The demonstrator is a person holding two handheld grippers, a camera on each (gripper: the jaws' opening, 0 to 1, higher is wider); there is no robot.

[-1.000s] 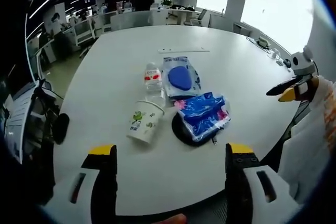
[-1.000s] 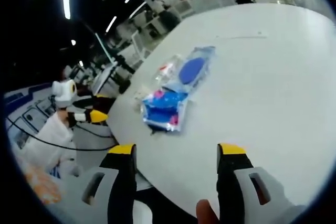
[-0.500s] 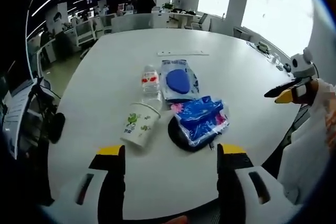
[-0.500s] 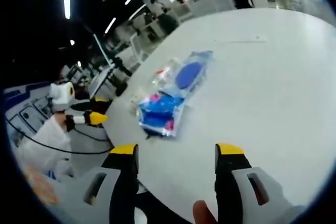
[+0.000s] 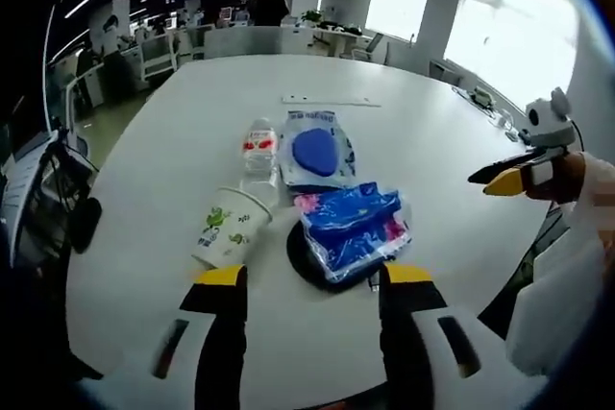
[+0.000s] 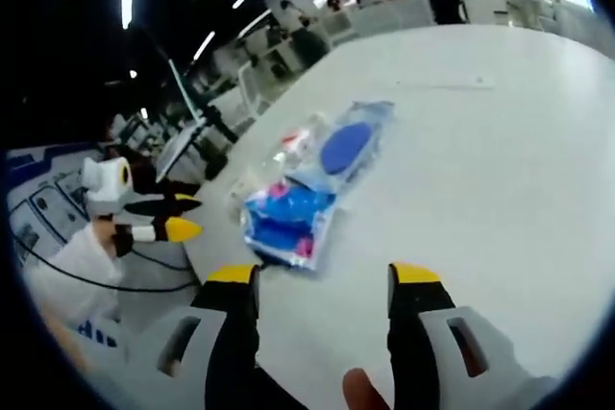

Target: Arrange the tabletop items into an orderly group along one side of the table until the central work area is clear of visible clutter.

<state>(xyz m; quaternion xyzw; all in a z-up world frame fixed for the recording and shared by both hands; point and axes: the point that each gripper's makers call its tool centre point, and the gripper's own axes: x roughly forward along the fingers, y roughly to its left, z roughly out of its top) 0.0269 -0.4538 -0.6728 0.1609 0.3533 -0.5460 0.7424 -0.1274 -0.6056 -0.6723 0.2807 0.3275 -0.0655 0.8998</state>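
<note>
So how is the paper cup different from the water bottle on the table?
The cup is opaque white with green print, while the bottle is clear with a red-and-white label. The cup looks wider and flares to an open rim; the bottle is slimmer and appears capped. The cup lies nearer the left tool, the bottle farther away. Both lie on their sides on the white table, close together, left of the blue packets.
</note>
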